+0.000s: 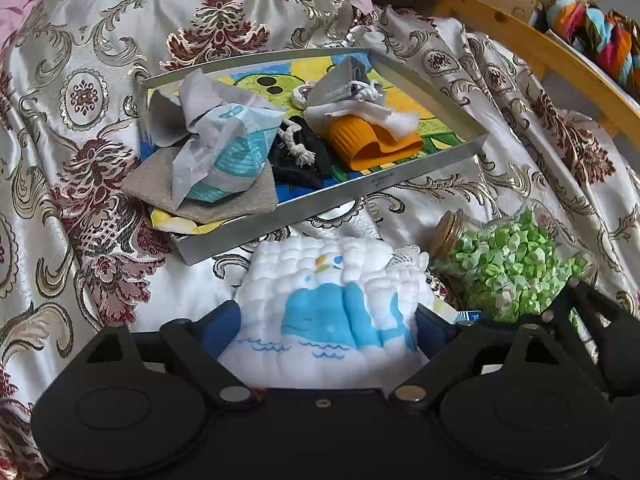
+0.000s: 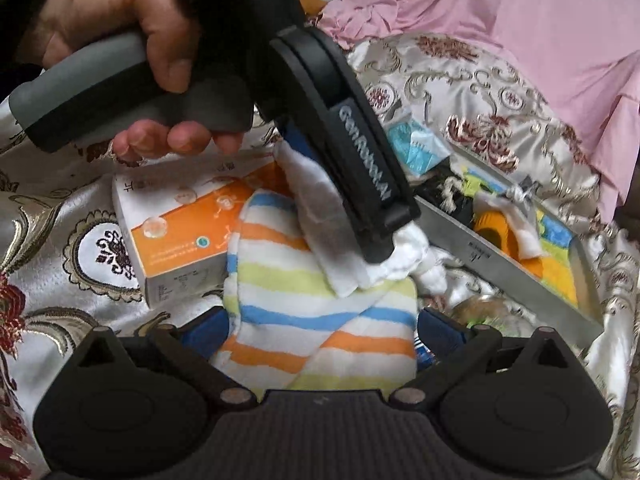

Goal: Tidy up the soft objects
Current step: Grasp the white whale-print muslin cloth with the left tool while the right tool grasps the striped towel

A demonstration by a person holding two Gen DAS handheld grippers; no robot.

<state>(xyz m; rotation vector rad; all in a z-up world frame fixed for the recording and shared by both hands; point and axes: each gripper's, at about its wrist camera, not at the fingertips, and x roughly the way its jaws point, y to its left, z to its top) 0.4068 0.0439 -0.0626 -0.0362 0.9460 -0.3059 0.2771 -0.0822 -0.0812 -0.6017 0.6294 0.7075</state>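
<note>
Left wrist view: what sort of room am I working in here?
Probably a bedroom at home: the work surface is a satin floral bedspread, with pink bedding behind it and a wooden frame, perhaps a bed or chair, beside it.

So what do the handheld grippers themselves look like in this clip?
Both are matte black, with round hinge discs, silver pivot bolts and blue finger pads. The left gripper has a grey pistol-style handle and white lettering along its black finger arm. The person's hand emerges from a dark sleeve. No cables are clearly visible.
</note>
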